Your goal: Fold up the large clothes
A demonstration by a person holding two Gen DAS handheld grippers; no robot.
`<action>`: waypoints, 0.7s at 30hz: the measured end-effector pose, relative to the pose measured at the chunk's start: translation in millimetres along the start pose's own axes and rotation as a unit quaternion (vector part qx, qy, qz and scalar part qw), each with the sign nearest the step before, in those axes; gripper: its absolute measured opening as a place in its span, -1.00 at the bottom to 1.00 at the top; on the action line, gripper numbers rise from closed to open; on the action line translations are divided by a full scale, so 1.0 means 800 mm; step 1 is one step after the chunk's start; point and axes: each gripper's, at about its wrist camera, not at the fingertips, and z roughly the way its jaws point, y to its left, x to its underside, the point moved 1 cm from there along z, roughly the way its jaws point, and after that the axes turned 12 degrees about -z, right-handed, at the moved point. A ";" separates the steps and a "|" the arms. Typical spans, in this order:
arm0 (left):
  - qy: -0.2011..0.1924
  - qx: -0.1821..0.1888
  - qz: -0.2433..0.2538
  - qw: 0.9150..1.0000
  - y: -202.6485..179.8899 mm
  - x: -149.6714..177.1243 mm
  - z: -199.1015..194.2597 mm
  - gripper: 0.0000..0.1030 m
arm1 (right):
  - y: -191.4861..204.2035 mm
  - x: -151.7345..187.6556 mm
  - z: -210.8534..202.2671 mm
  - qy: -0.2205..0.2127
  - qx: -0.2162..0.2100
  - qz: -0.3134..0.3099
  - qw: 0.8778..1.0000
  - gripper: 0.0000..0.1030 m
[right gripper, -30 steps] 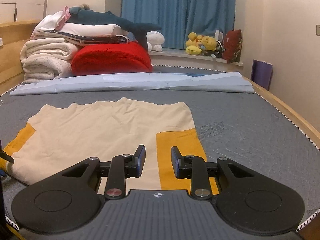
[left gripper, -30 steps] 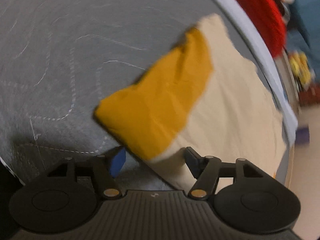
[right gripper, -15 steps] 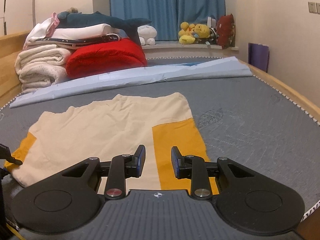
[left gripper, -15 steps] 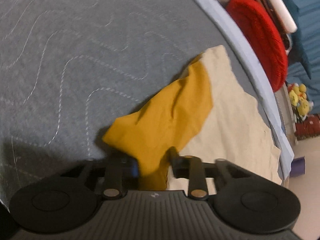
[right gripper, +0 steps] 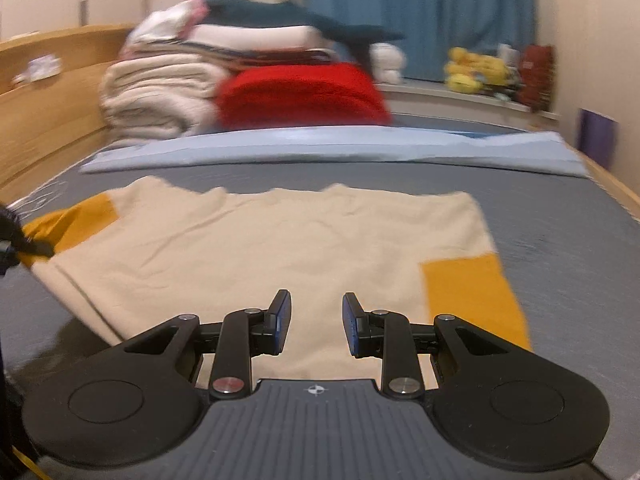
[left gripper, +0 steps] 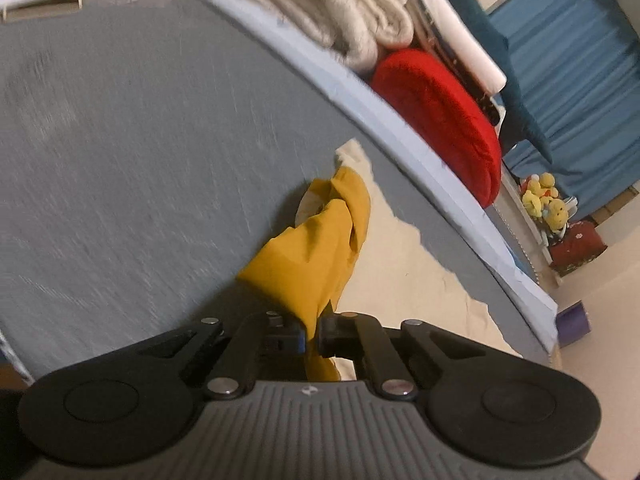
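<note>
A cream shirt [right gripper: 280, 248] with mustard-yellow sleeves lies flat on the grey bed [right gripper: 560, 216]. My left gripper [left gripper: 311, 330] is shut on the left yellow sleeve [left gripper: 316, 252] and holds it bunched and lifted off the bed; it shows at the left edge of the right wrist view [right gripper: 24, 244]. My right gripper [right gripper: 314, 322] is open and empty, hovering over the shirt's near hem. The right yellow sleeve [right gripper: 472, 300] lies flat to its right.
A folded light-blue sheet [right gripper: 328, 148] lies across the bed behind the shirt. Stacked towels [right gripper: 160, 96], a red cushion [right gripper: 300, 96] and more bedding sit behind it. A wooden headboard [right gripper: 48, 112] is at left. Plush toys [right gripper: 476, 70] sit by blue curtains.
My left gripper closed on the yellow sleeve and lifted it, bunching it. My right gripper shifted left, from over the right sleeve to over the shirt's cream middle.
</note>
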 end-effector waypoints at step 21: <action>0.149 -0.100 -0.105 0.978 0.116 -0.036 0.064 0.48 | 0.150 0.006 0.132 0.172 0.047 -0.163 0.970 -0.45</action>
